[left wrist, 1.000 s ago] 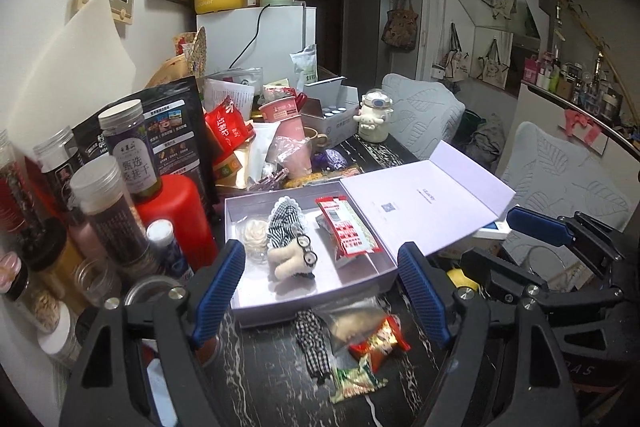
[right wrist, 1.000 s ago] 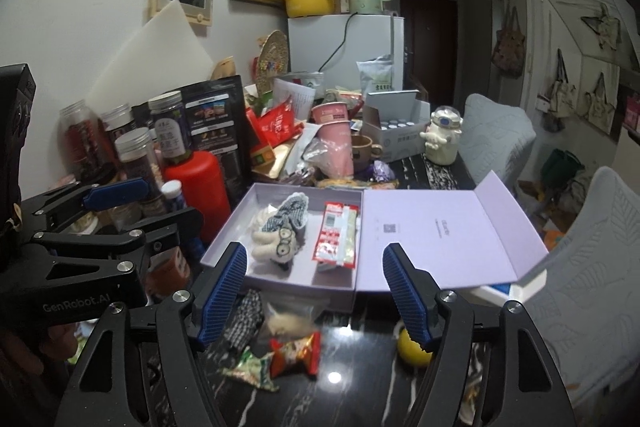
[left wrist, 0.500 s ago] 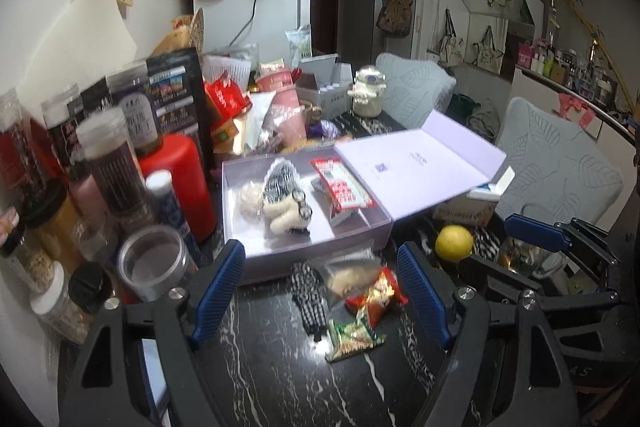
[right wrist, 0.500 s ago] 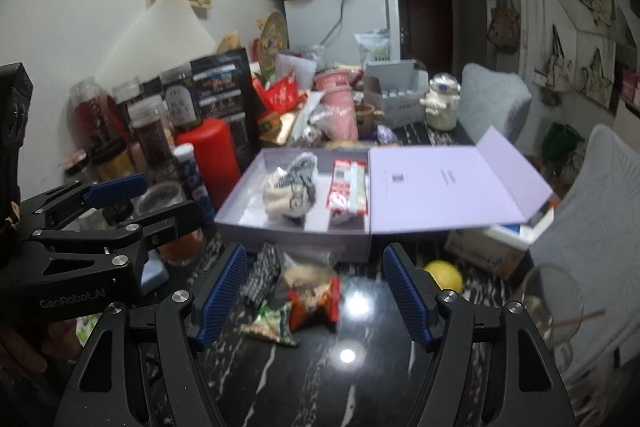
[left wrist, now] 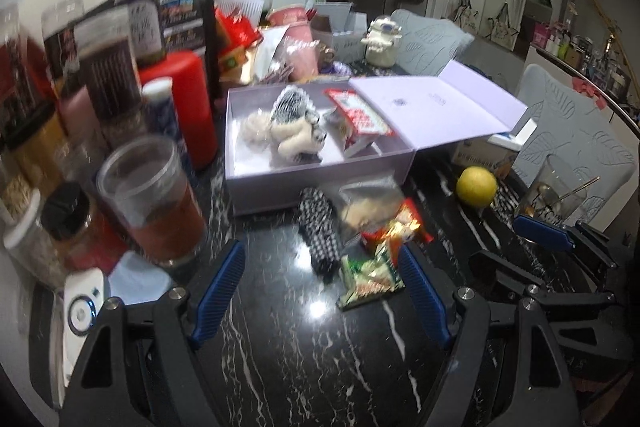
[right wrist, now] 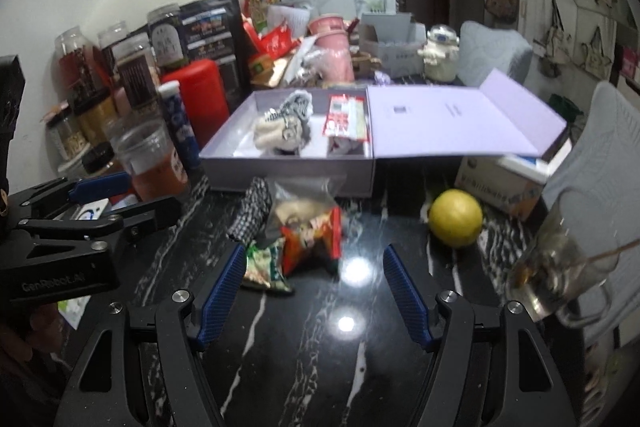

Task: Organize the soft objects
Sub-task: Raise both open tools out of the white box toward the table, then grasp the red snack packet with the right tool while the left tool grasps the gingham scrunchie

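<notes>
An open lilac box (left wrist: pixel 280 183) (right wrist: pixel 288 173) holds a plush toy (left wrist: pixel 294 131) (right wrist: pixel 282 127) and a red snack packet (left wrist: pixel 358 117) (right wrist: pixel 344 117). In front of it on the black marble table lie a black-and-white checked cloth item (left wrist: pixel 320 231) (right wrist: pixel 252 215), a clear bag (left wrist: pixel 368 203) (right wrist: pixel 300 199), a red packet (left wrist: pixel 396 227) (right wrist: pixel 312 241) and a green packet (left wrist: pixel 370 277) (right wrist: pixel 264 265). My left gripper (left wrist: pixel 322 293) is open and empty just short of this pile. My right gripper (right wrist: pixel 314 293) is open and empty, also just short of it.
Jars, a red canister (left wrist: pixel 188 107) and a plastic cup of red liquid (left wrist: pixel 152 199) crowd the left side. A lemon (left wrist: pixel 476 187) (right wrist: pixel 456 217) and a glass mug (right wrist: pixel 560 267) stand at the right. The box lid (right wrist: pixel 452 123) lies open to the right.
Both grippers have pulled back and tilted down from the box, so the pile of packets in front of the box now lies between the fingers. Both stay open.
</notes>
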Motion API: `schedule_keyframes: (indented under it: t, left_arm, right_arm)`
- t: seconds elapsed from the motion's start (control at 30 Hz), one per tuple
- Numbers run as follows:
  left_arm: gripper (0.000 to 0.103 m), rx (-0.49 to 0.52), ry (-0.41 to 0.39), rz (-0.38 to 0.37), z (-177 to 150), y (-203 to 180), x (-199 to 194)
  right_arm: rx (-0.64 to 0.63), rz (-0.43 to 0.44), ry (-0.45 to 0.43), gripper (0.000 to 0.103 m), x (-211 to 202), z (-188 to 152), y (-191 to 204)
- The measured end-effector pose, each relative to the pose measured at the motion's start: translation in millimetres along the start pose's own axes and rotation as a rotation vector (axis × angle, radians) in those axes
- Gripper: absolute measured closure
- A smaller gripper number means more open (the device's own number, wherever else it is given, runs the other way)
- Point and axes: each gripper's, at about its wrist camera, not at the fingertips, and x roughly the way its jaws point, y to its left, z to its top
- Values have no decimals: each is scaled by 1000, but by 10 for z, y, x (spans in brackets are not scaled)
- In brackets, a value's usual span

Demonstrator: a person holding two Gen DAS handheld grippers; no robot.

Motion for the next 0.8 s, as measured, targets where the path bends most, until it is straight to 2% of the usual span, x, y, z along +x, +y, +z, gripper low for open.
schedule_keyframes:
  t: [0.4, 0.6, 0.73, 0.8]
  left_arm:
    - [24, -81, 105, 40, -252, 211, 376]
    - [24, -90, 142, 17, -269, 211, 509]
    - [24, -99, 165, -9, -195, 228, 587]
    - [24, -106, 156, 2, -136, 234, 605]
  right_arm:
    - [74, 0, 130, 32, 488, -304, -197]
    - [83, 27, 145, 32, 654, -222, -238]
    - [54, 49, 146, 32, 754, -104, -206]
    - [44, 63, 148, 32, 823, -38, -188]
